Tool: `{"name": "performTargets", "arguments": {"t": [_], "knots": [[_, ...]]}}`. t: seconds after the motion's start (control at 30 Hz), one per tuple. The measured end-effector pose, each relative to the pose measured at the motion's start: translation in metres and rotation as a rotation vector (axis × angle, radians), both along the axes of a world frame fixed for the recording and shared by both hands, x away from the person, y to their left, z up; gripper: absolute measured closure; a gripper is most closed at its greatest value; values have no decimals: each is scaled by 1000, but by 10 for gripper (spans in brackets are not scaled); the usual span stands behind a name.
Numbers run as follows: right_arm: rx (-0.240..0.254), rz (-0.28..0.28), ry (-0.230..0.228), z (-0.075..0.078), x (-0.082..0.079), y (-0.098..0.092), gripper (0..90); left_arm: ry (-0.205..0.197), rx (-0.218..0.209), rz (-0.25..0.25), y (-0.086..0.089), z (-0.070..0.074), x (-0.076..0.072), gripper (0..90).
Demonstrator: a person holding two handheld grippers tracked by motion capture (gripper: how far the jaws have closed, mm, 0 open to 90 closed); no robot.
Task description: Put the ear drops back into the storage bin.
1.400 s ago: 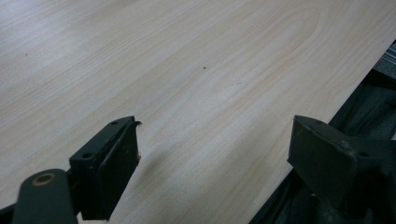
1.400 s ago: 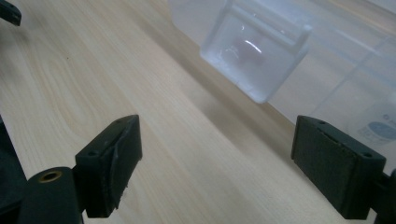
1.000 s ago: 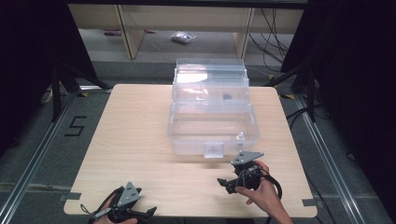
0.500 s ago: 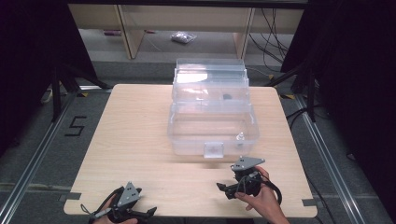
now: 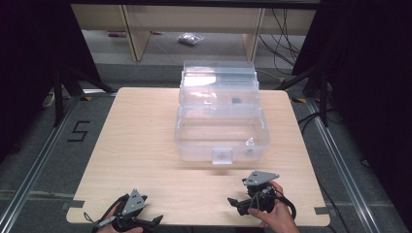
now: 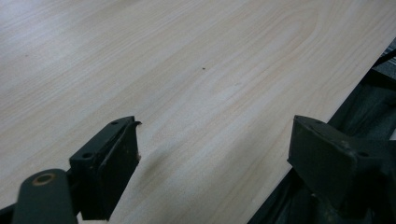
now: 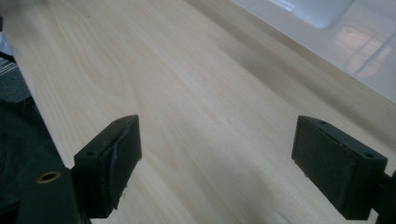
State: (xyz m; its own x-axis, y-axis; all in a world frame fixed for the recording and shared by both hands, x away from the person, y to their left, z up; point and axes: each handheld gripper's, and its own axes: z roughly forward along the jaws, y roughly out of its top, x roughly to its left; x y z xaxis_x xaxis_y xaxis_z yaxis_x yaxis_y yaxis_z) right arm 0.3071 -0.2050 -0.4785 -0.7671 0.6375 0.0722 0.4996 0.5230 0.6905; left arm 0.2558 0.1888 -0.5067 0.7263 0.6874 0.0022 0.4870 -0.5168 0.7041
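Black right tool [image 5: 239,205], jaws apart, now nearer the table [image 5: 145,126] edge, farther from clear box [image 5: 221,138].

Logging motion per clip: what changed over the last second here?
The right tool drew back from the clear plastic box toward the table's near edge, jaws open and empty. The left tool stayed at the near edge, open. The box did not move.
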Motion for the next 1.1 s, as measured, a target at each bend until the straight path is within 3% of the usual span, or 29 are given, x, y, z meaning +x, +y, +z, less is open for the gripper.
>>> {"name": "performTargets", "arguments": {"t": [0.07,0.13,0.2,0.27,0.33,0.47,0.5,0.53,0.7,0.9,1.1], "knots": [[8,23,-8,-2,-1,-1,167,3,-3,0,0,0,0,156],[16,6,-18,-4,-4,-1,166,-3,-23,16,-2,-1,-1,156],[6,18,-2,-3,-7,-2,166,-5,-7,10,-1,-1,0,156],[5,27,-18,-4,-7,-3,166,-4,-17,14,-2,-1,-1,156],[2,12,3,-4,-9,-4,166,-5,-11,11,-1,-1,0,156],[12,23,-9,-8,-11,-6,166,-6,-7,10,-1,-1,0,156],[-4,17,12,-6,-13,-7,166,-6,-9,11,-1,-1,0,156],[-8,27,-4,-7,-12,-7,166,-6,-8,11,-1,-1,0,156],[-8,11,25,-8,-17,-11,166,-6,-9,12,-1,-1,0,156],[-5,-9,24,-11,-20,-13,166,-2,-8,13,-1,-1,0,156],[-15,7,31,-11,-22,-14,166,-4,-15,15,-1,-1,-1,156]]}}
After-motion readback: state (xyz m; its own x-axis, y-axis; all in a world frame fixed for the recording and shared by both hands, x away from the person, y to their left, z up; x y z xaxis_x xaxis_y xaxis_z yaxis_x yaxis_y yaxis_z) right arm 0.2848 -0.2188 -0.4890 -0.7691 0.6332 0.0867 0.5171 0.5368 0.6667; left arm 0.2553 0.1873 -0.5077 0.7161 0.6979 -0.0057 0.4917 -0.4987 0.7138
